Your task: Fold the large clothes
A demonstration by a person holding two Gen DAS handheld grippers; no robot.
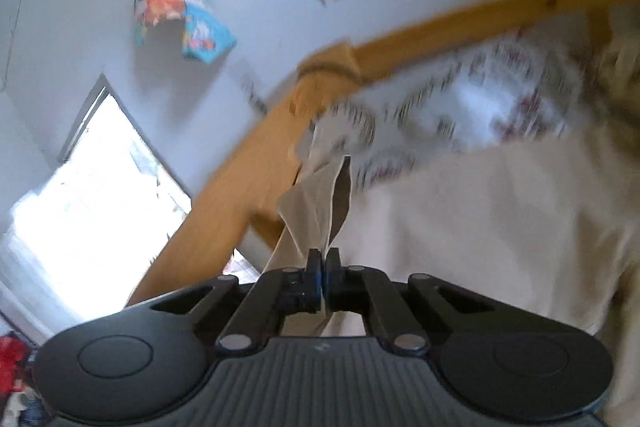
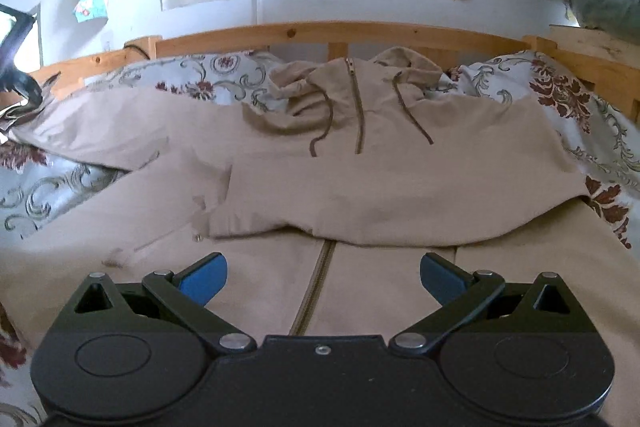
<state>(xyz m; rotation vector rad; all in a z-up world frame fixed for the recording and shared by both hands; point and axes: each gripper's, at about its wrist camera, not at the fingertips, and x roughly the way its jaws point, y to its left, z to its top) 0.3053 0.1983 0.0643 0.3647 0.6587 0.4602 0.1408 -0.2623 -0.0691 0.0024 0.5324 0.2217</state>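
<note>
Folding looks barely begun to me: the beige hooded jacket point(image 2: 360, 179) lies spread across the bed, filling the middle of the right wrist view, with its hood point(image 2: 360, 75) up near the wooden bed rail point(image 2: 320, 31) and its zipper point(image 2: 358, 115) running down the centre. One fold seems to be in already, since an upper layer lies across the lower half at centre frame, but the sleeves and the final halving are, as I judge it, still to do. My left gripper point(image 1: 323, 259) is clamped tight on a pinch of the beige cloth point(image 1: 320, 203), which stands up from between its fingers at the centre of its blurred view, with the rail and the patterned bedsheet point(image 1: 460, 107) behind. My right gripper point(image 2: 323, 273) hovers low over the front of the jacket at lower centre, fingers spread wide with nothing between them, tilted down toward the zipper.
</note>
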